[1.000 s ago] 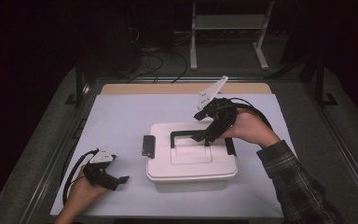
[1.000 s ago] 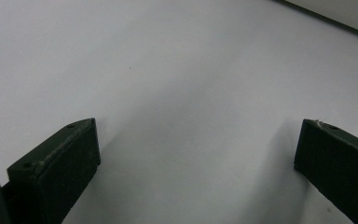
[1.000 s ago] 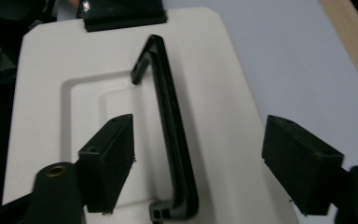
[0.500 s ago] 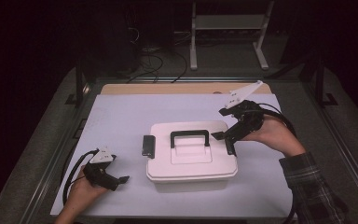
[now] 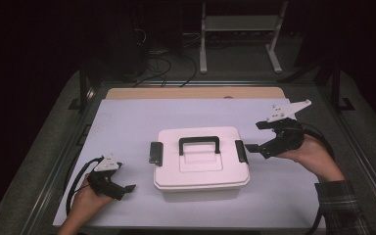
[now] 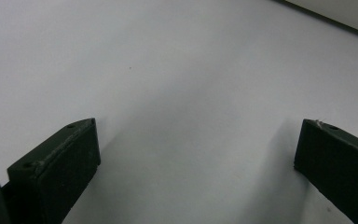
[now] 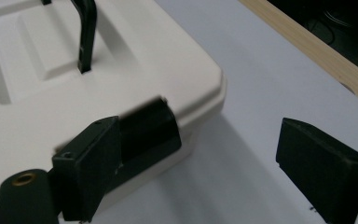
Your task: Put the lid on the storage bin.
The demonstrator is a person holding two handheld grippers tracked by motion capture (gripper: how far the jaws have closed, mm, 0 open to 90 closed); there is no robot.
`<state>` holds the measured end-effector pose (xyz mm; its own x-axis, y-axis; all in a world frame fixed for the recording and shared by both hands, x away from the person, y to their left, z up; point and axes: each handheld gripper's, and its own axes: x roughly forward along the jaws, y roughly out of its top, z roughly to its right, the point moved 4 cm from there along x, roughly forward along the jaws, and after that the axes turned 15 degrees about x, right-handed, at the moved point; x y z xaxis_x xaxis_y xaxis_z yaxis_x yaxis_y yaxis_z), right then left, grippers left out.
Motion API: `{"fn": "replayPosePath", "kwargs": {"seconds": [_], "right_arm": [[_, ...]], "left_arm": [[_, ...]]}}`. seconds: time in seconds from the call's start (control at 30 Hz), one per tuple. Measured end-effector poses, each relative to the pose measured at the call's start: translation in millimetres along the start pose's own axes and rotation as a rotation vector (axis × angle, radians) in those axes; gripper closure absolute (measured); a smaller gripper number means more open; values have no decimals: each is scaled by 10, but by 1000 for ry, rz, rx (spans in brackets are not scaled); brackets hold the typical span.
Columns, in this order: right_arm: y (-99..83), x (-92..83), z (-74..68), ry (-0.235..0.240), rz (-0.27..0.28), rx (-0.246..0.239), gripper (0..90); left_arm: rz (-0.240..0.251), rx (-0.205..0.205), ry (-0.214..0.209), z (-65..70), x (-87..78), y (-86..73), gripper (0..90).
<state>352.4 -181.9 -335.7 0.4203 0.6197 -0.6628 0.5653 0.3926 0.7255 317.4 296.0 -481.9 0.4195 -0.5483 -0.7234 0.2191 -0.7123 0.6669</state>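
Here the white lidded storage box (image 5: 200, 159) sits mid-worktop (image 5: 127, 127) on the pale sheet, its black carry handle (image 5: 199, 143) folded over the lid. The right tool (image 5: 254, 147) hovers just beside the box's right-end black latch (image 5: 241, 151), jaws spread after just opening, nothing between them; in the right gripper view one jaw partly hides that latch (image 7: 151, 128). The left tool (image 5: 127, 188) rests near the front left, jaws spread, well apart from the box. The box's front wall is in shadow.

Dark room — metal stand (image 5: 237, 36), floor cables (image 5: 169, 61).
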Motion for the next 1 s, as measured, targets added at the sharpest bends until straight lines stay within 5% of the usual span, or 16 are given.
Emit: {"fn": "replayPosePath", "kwargs": {"seconds": [0.33, 1.0], "right_arm": [[-416, -9, 245, -69, 27, 119, 136], [-913, 348, 399, -264, 68, 266, 137]], "left_arm": [[0, -1, 1, 0, 0, 0, 0], [2, 0, 1, 0, 1, 0, 0]]}}
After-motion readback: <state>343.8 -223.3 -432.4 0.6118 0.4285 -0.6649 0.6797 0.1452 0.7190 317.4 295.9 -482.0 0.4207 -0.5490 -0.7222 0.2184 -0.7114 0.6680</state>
